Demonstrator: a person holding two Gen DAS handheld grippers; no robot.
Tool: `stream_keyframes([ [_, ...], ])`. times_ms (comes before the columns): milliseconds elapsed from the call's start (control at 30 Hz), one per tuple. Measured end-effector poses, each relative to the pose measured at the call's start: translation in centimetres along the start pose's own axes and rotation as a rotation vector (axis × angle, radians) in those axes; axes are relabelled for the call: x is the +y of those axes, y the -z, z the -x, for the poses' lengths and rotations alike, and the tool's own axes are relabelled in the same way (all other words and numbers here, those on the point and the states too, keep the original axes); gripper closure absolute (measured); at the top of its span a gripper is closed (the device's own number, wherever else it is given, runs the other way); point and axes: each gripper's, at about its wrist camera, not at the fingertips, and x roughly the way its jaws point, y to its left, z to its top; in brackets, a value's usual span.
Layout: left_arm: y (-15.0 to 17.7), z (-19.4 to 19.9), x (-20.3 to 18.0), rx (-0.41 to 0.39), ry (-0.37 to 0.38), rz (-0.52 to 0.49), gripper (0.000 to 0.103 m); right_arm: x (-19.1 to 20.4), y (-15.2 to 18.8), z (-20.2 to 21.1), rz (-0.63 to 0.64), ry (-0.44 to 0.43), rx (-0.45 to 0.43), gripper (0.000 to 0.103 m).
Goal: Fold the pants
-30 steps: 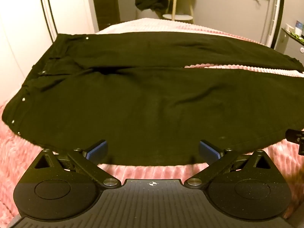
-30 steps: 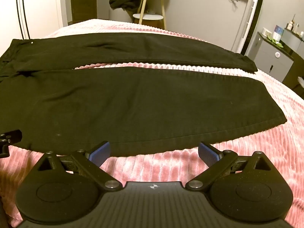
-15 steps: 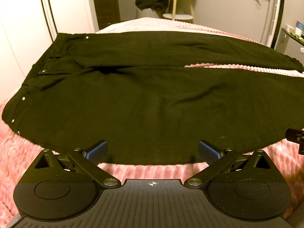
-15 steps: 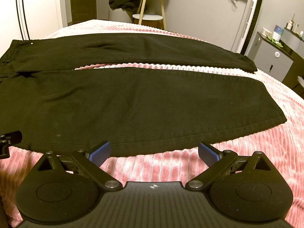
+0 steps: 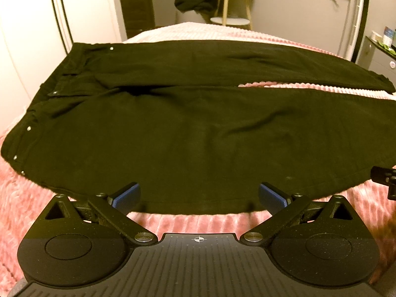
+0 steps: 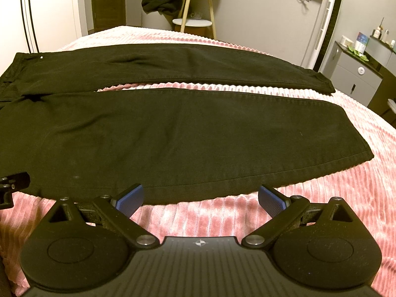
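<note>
Black pants (image 5: pixel 188 133) lie flat on a pink ribbed bedspread (image 5: pixel 198 220), waistband to the left and legs running right. They also show in the right wrist view (image 6: pixel 158 133), where both leg hems lie at the right. My left gripper (image 5: pixel 199 198) is open and empty, at the near edge of the pants by the thigh. My right gripper (image 6: pixel 200 198) is open and empty, just before the near leg's lower edge. Each gripper's side shows at the edge of the other's view.
The pink bedspread (image 6: pixel 321 198) extends to the right of the hems. A small round side table (image 6: pixel 195 7) with a dark garment (image 6: pixel 160 0) draped beside it stands behind the bed. A grey cabinet (image 6: pixel 358 74) is at the far right. A white wall is at the left.
Both grippers have drifted only slightly. The pants have not moved.
</note>
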Motion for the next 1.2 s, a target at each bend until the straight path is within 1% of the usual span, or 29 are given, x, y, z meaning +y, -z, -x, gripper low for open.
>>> stream_keyframes([
  [1200,-0.24,-0.44,-0.08,0.012,0.002,-0.002,0.000,-0.07,-0.06,0.17,-0.001,-0.003,0.000,0.004],
])
